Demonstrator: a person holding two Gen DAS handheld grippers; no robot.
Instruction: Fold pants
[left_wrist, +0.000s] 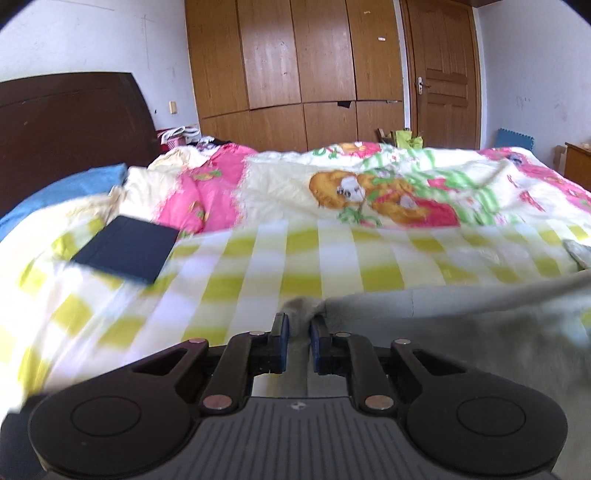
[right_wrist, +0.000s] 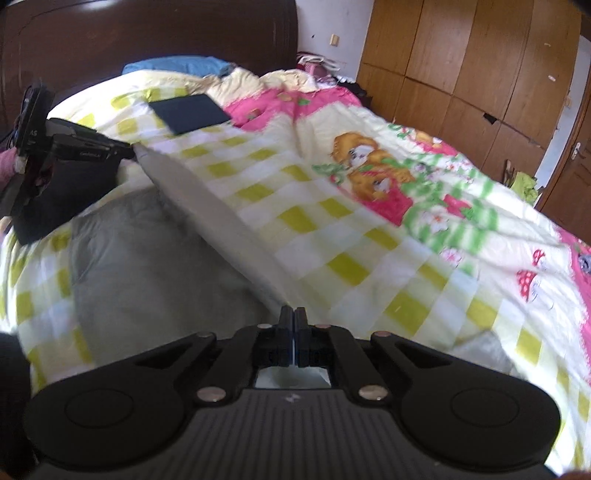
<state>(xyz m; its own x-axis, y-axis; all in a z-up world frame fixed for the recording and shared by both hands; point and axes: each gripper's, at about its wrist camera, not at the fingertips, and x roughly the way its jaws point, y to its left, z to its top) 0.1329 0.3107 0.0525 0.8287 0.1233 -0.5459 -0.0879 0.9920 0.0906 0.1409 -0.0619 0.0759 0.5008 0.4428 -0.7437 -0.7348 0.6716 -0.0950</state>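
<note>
Grey pants (right_wrist: 147, 266) lie on the checked bedspread, with one edge lifted and stretched taut between both grippers. My left gripper (left_wrist: 298, 325) is shut on a bunched corner of the pants (left_wrist: 461, 325), which spread away to its right. It also shows in the right wrist view (right_wrist: 129, 151), at the far end of the taut edge. My right gripper (right_wrist: 293, 317) is shut on the near end of that edge. Both views are motion-blurred.
A dark blue flat case (left_wrist: 127, 249) lies on the bed near the pillow end and also shows in the right wrist view (right_wrist: 190, 112). A pink cartoon quilt (left_wrist: 369, 192) covers the far half. A blue pillow (left_wrist: 62, 192), dark headboard (left_wrist: 70, 122) and wooden wardrobe (left_wrist: 306, 74) stand behind.
</note>
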